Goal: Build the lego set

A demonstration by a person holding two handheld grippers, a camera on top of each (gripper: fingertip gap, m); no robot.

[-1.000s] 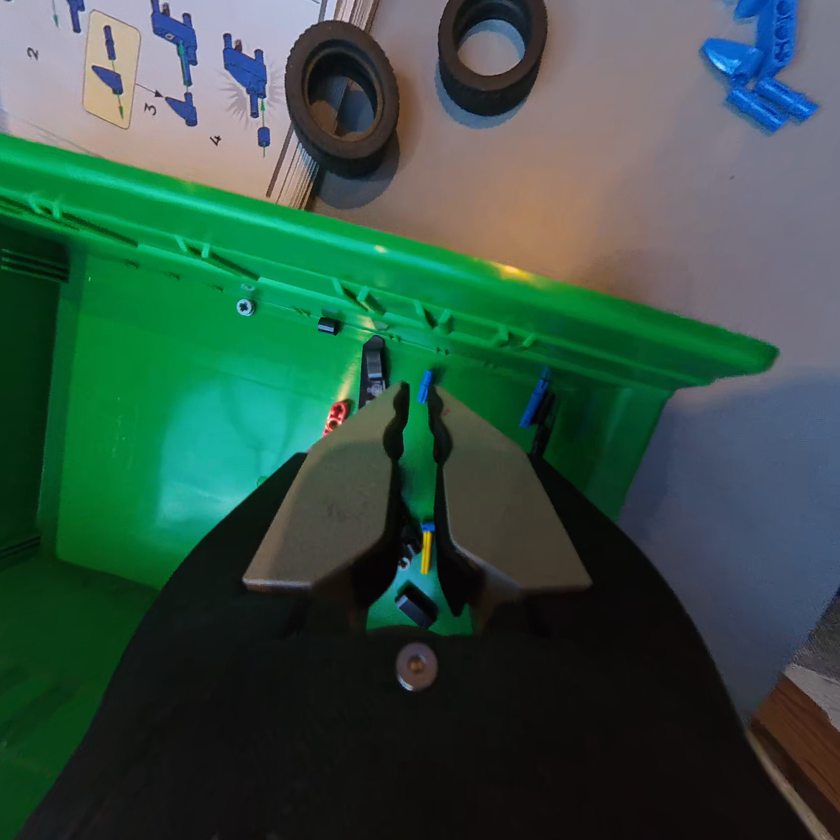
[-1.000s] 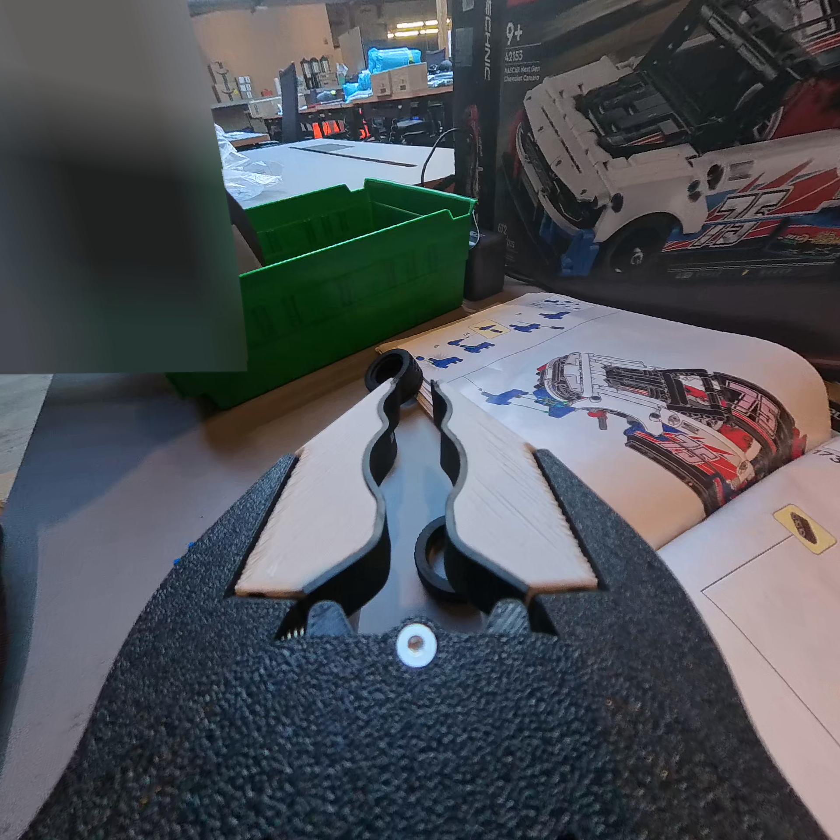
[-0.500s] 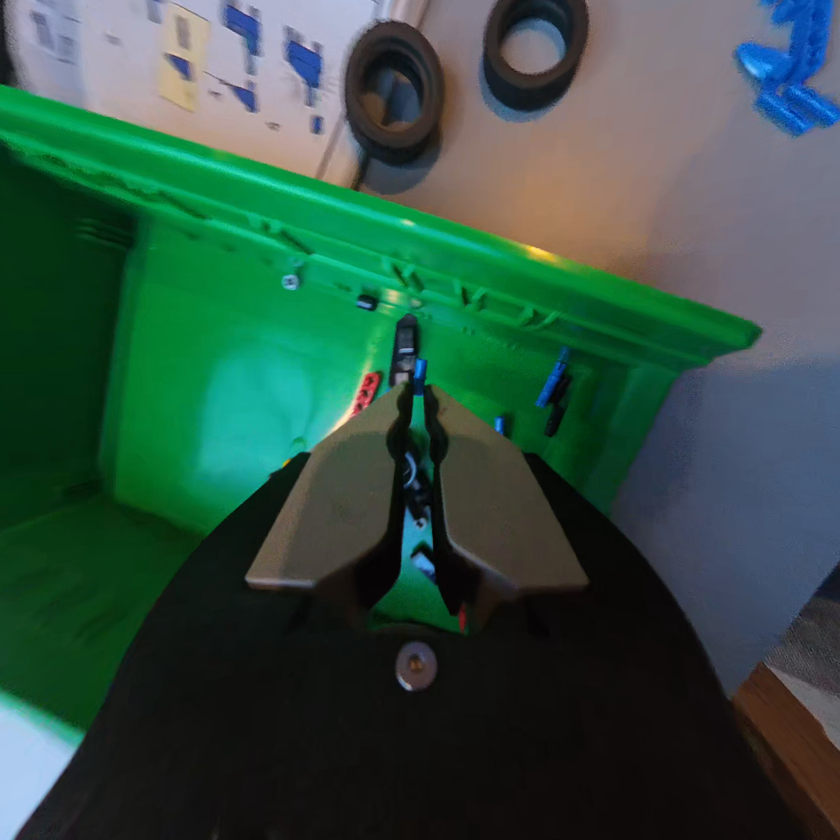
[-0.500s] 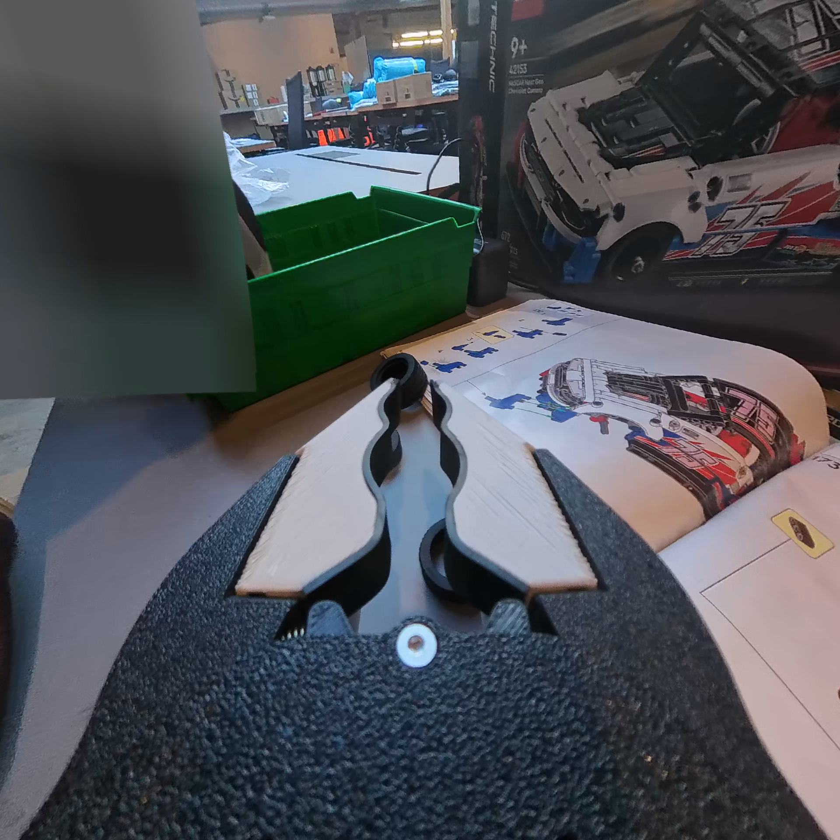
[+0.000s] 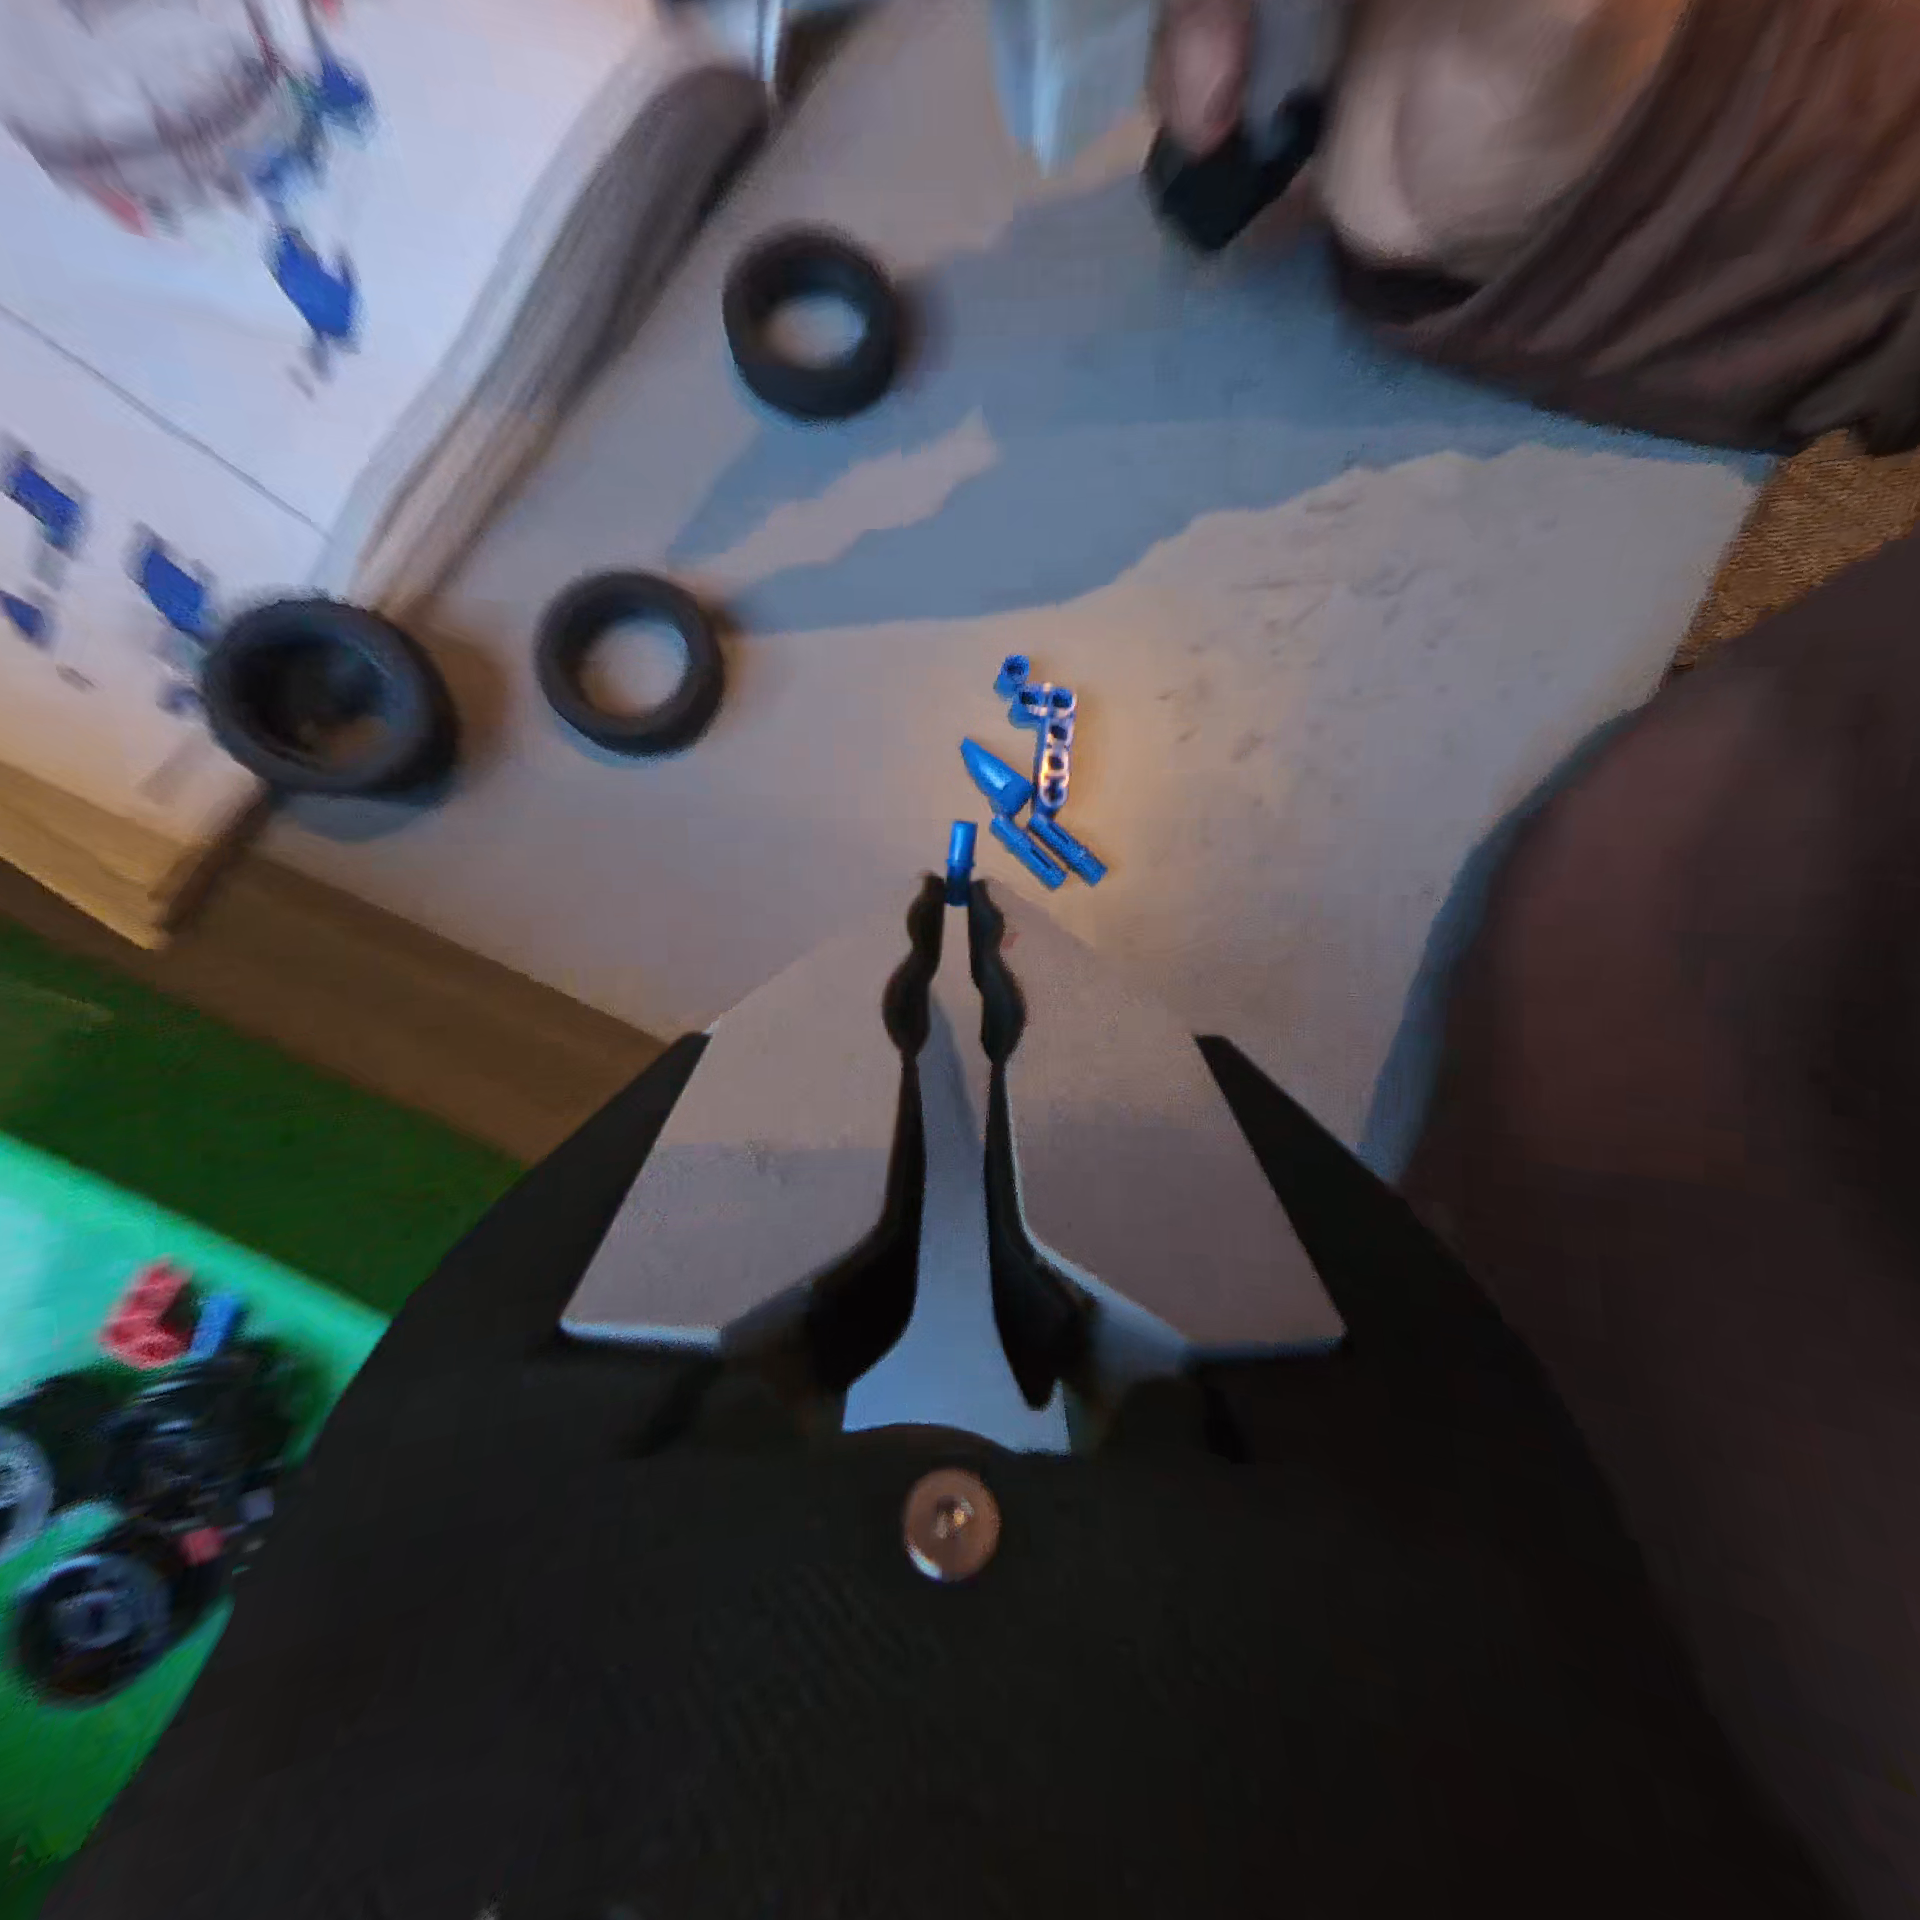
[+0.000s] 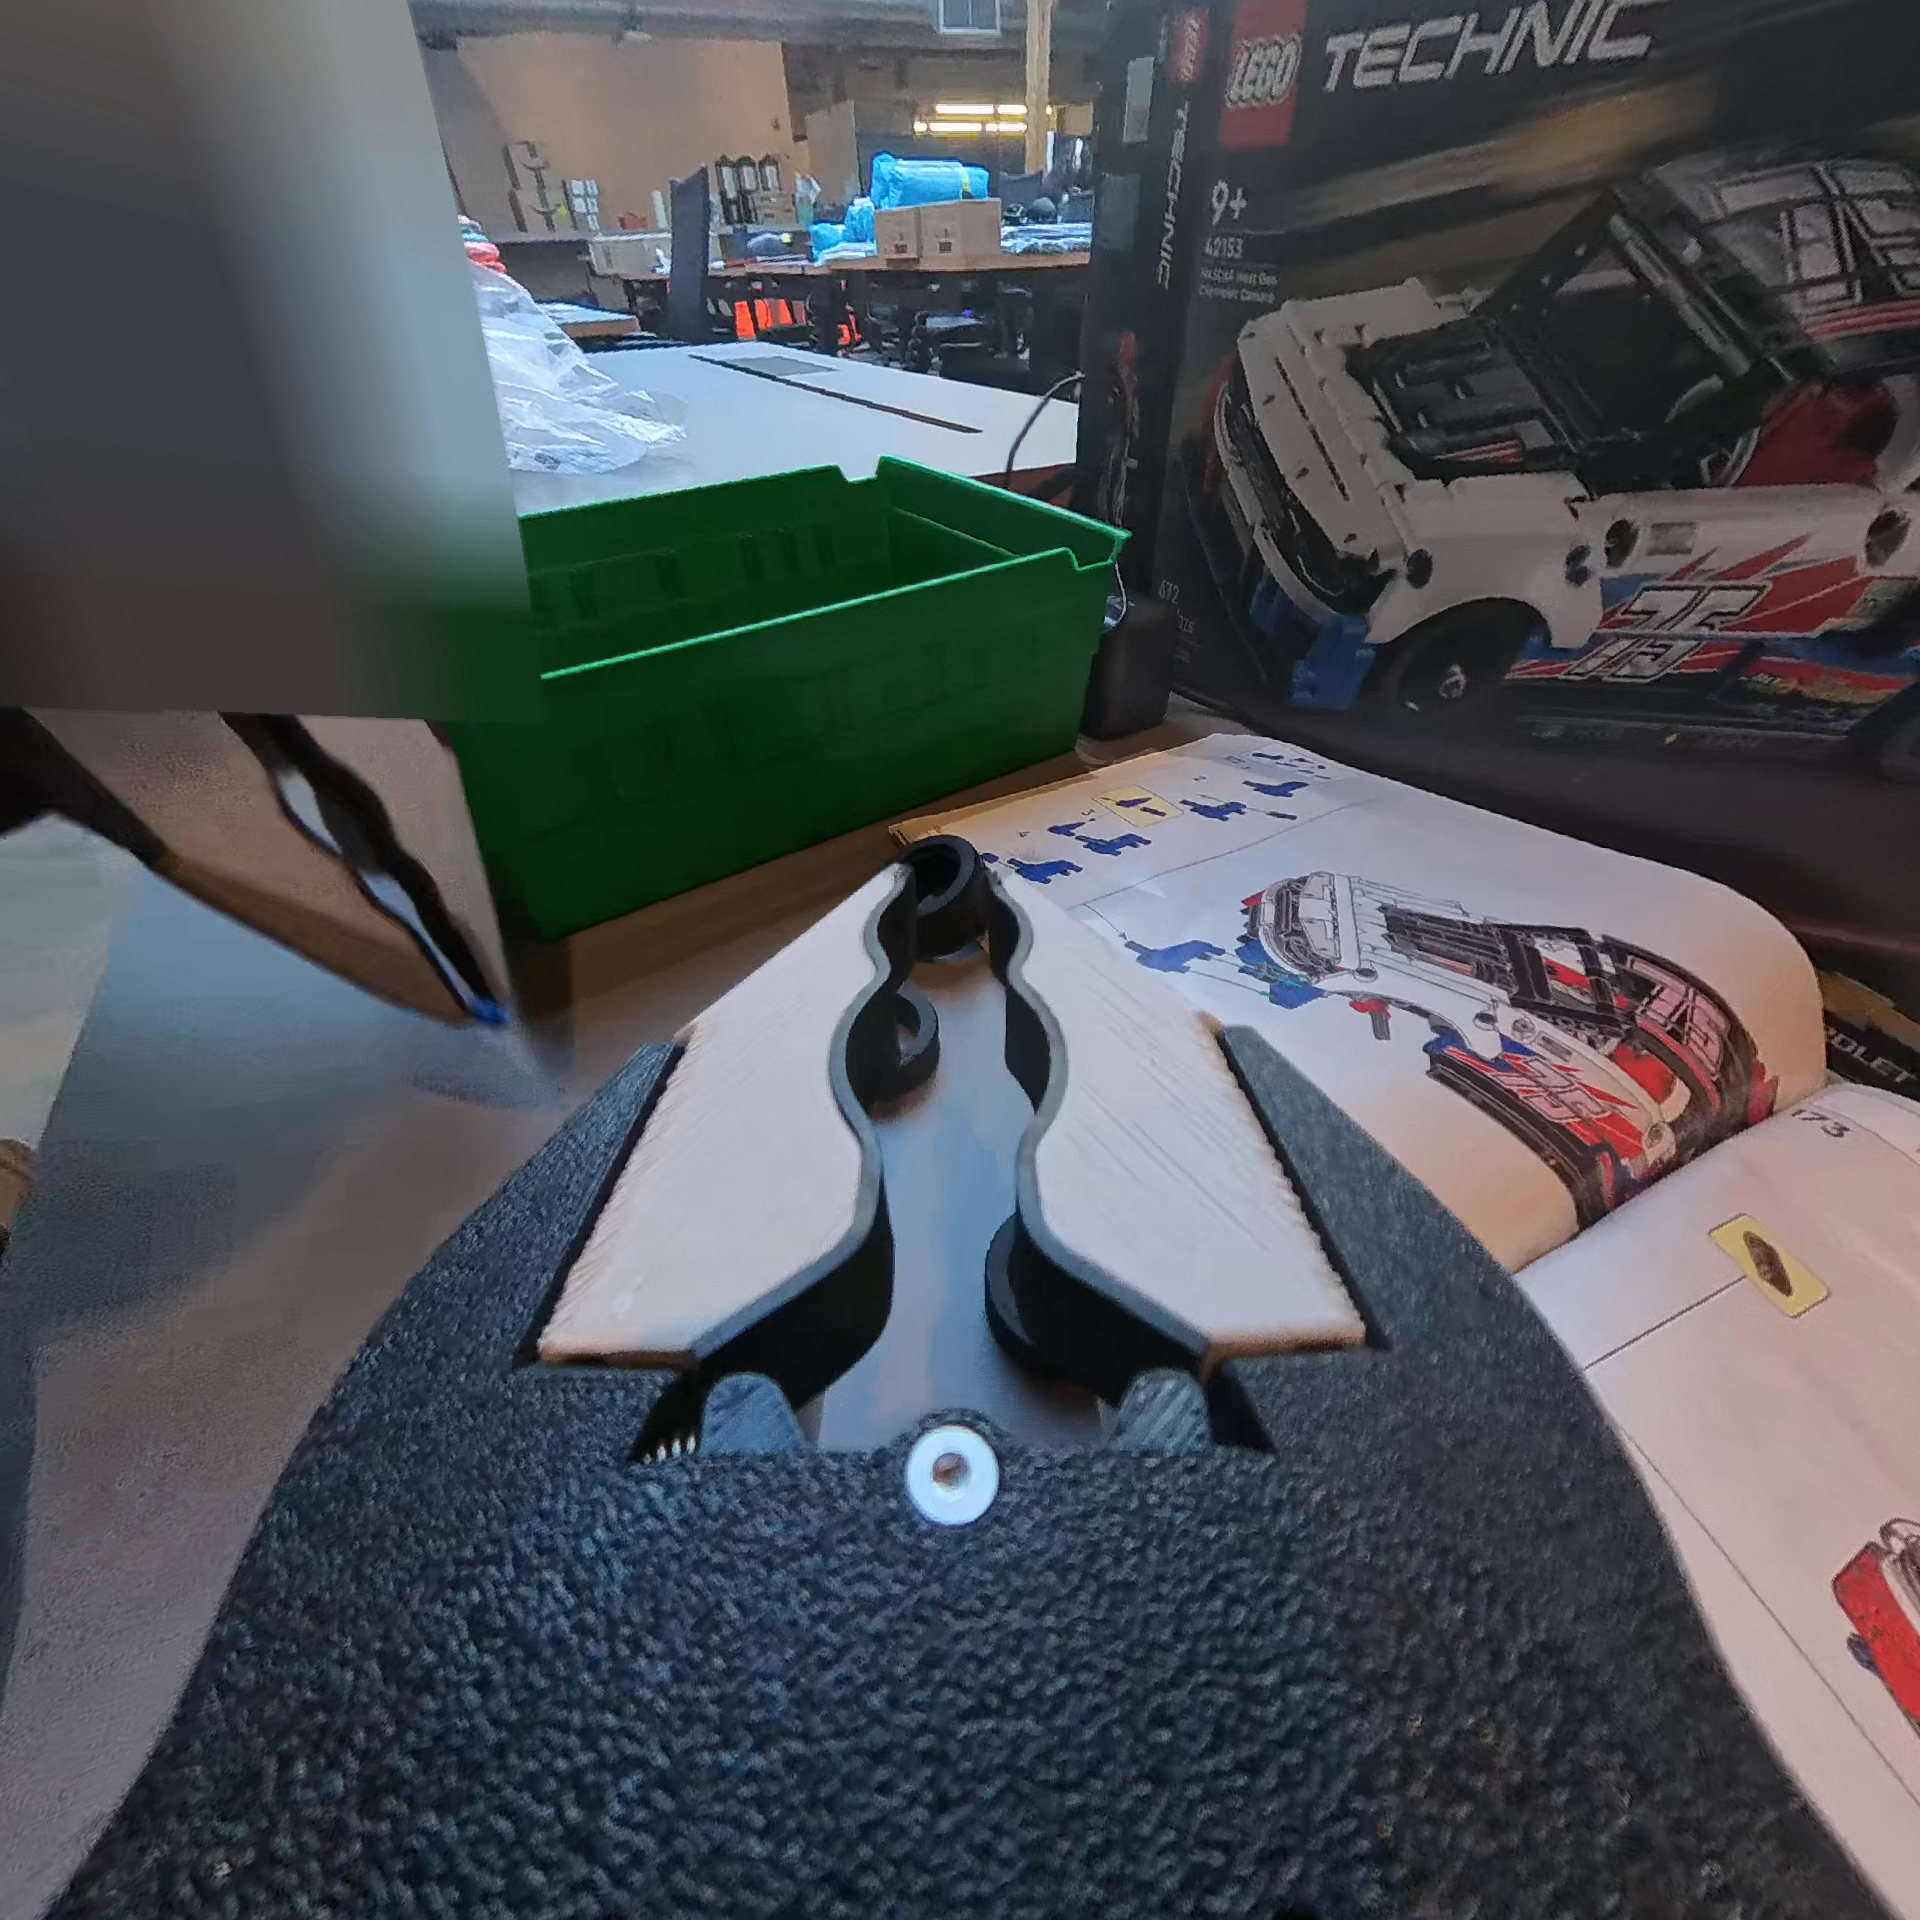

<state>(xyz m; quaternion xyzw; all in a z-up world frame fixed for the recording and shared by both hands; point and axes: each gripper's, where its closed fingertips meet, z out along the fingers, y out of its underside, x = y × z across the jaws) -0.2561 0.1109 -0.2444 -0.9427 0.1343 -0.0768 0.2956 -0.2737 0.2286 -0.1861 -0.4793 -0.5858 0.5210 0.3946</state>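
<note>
Blue pin (image 5: 958,854) sat pinched at the left tool (image 5: 958,896) tips, nearly closed on it, just above the surface (image 5: 1299,675) beside the blue pieces (image 5: 1039,779). Best set down gently next to that pile, not on it. Right tool (image 6: 948,906) was partly open, holding nothing, a tire (image 6: 943,888) at its tips.

Warehouse-like workshop: worktables (image 6: 831,410), stacked cardboard boxes (image 6: 935,231) behind.

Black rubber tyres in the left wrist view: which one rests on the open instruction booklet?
The leftmost black rubber tyre, overlapping the white instruction booklet. The other two black tyres lie on the bare table.
</note>
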